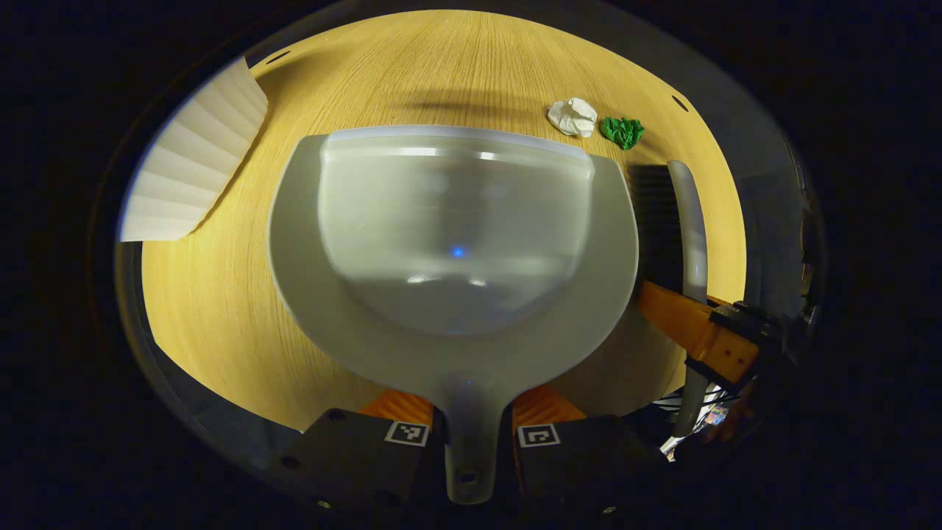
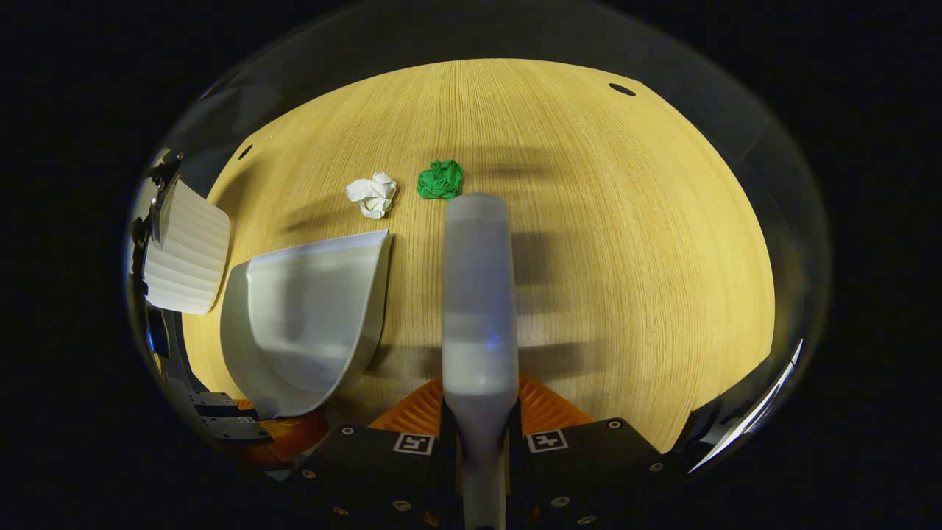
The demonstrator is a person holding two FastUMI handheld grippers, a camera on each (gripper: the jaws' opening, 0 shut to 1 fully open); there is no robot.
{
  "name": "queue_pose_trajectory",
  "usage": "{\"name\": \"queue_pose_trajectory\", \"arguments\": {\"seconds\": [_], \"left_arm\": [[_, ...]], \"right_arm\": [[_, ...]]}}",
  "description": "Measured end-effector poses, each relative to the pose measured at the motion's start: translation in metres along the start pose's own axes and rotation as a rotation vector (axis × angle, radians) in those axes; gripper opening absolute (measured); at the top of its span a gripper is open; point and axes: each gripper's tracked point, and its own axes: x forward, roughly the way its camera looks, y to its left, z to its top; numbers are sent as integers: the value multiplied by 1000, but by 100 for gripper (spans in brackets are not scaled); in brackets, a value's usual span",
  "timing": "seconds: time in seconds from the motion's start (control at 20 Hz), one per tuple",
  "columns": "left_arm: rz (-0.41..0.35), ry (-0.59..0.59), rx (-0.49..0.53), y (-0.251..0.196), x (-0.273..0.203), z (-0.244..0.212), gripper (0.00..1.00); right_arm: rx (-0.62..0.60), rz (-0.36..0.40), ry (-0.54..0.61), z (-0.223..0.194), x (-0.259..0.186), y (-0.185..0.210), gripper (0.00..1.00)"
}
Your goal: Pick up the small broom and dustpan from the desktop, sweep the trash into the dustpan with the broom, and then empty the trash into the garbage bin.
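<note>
My left gripper [image 1: 471, 419] is shut on the handle of the grey dustpan [image 1: 456, 243], which hangs a little above the wooden desktop [image 1: 221, 309], mouth facing away. In the right gripper view the dustpan [image 2: 309, 316] shows at the left, with the left gripper [image 2: 257, 427] below it. My right gripper [image 2: 482, 412] is shut on the grey broom [image 2: 478, 294], which points forward over the desk. The broom [image 1: 688, 243] with dark bristles stands right of the pan, held by the right gripper [image 1: 699, 331]. A white paper ball [image 2: 373, 195] and a green paper ball [image 2: 440, 179] lie beyond both tools.
A white ribbed garbage bin [image 1: 195, 162] stands at the desk's left edge; the same bin [image 2: 184, 254] shows left in the right gripper view. Bare wood [image 2: 647, 258] stretches to the right of the broom. Small dark holes [image 2: 622, 90] mark the desk's far corners.
</note>
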Motion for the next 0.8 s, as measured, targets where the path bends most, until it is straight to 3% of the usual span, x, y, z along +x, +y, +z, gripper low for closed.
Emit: {"name": "queue_pose_trajectory", "arguments": {"seconds": [0.35,0.8], "left_arm": [[0,25,129,19,-8,11,29],[8,113,461,53,-20,38,29]], "right_arm": [[-7,3,-24,22,0,-16,30],[-149,-12,-41,97,20,-38,30]]}}
